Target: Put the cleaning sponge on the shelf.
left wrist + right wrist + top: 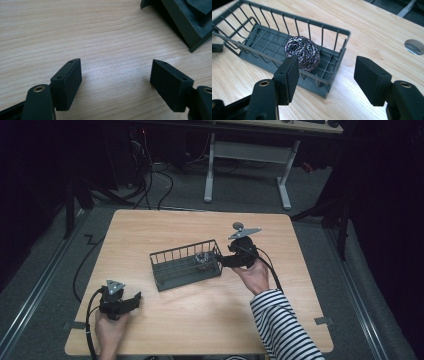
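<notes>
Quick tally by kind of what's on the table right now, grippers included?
Wire baskets: 1, the dark basket
Steel scourers: 1, the scourer inside the basket
Grippers: 2, the left gripper and the right gripper, both empty
Total: 4

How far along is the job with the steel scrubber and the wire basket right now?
Looks done: the steel scrubber lies inside the wire basket, near its end wall. In hand: nothing; the right tool sits just outside that end, jaws apart with nothing between them. The left tool rests open over the bare table. Left: probably only pulling the right hand away, if the scrubber was all there was to load.
</notes>
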Demonstrator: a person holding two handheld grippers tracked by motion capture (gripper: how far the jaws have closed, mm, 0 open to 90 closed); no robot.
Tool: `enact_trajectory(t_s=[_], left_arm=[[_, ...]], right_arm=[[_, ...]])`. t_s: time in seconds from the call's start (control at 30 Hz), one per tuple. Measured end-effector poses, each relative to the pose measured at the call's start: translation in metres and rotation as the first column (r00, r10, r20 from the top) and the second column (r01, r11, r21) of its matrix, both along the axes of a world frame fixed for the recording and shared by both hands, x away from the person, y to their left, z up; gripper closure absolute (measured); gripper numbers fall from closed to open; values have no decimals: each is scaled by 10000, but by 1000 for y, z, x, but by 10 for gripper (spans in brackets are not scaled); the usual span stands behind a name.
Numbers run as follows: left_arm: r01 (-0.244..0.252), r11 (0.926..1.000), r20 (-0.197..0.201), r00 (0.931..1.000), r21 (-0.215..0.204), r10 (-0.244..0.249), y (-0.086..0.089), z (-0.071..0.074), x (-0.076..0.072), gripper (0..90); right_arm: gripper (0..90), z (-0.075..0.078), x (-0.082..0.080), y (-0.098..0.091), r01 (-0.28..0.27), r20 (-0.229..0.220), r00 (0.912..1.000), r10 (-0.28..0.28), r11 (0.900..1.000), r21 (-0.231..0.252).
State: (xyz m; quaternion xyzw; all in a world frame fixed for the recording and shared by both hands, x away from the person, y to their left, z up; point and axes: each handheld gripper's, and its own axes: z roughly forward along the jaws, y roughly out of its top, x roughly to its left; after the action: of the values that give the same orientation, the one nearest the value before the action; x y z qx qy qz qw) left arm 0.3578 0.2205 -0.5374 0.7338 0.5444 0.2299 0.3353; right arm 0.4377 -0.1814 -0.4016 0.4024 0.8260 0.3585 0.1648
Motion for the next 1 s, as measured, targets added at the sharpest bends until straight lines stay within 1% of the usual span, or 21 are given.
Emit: enact_trajectory(t_s=[0.1,0.17,0.2,0.3,0.33,0.4,0.53,0.63,0.67,0.77,0.9,0.97,1.0], left_arm=[[2,10000,2,10000,1,-2,0,0,0,258],[2,10000,1,10000,-3,-2,0,0,0,257],[2,10000,2,10000,1,-2,0,0,0,257],[1,10000,3,10000,-3,-1,0,0,0,258],[1,10000,2,10000,-6,-1,0,0,0,257],[4,10000,1,10000,-23,-4,0,0,0,257],[18,10000,-19,10000,-64,-18,1,0,0,258],[20,10000,-18,10000,-59,-21,1,0,0,258],[18,10000,-16,10000,-60,-18,0,0,0,258],[20,10000,-15,10000,-55,-20,0,0,0,258],[20,10000,-14,10000,-59,-20,1,0,0,257],[18,10000,-7,10000,-65,-18,1,0,0,258],[21,10000,-2,10000,-85,-21,1,0,0,257]], right_arm=[[379,4,-4,-8,70,113,9999,-72,9998,167],[379,5,-7,-16,143,87,9999,-146,9993,335],[379,5,-7,-16,143,87,9999,-146,9993,335],[379,5,-11,-24,295,83,9995,-299,9986,438],[379,6,-14,-29,356,155,9992,-364,9981,504],[379,7,-15,-31,366,197,9991,-377,9979,527],[380,12,-23,-41,454,336,9983,-473,9974,565],[381,12,-26,-46,542,315,9979,-563,9965,637],[381,11,-26,-49,555,388,9975,-582,9961,683],[380,10,-30,-58,723,319,9967,-748,9945,753],[380,14,-37,-67,863,399,9952,-898,9928,827],[379,15,-38,-68,871,440,9949,-909,9928,824],[378,16,-41,-72,950,574,9935,-988,9933,654]])
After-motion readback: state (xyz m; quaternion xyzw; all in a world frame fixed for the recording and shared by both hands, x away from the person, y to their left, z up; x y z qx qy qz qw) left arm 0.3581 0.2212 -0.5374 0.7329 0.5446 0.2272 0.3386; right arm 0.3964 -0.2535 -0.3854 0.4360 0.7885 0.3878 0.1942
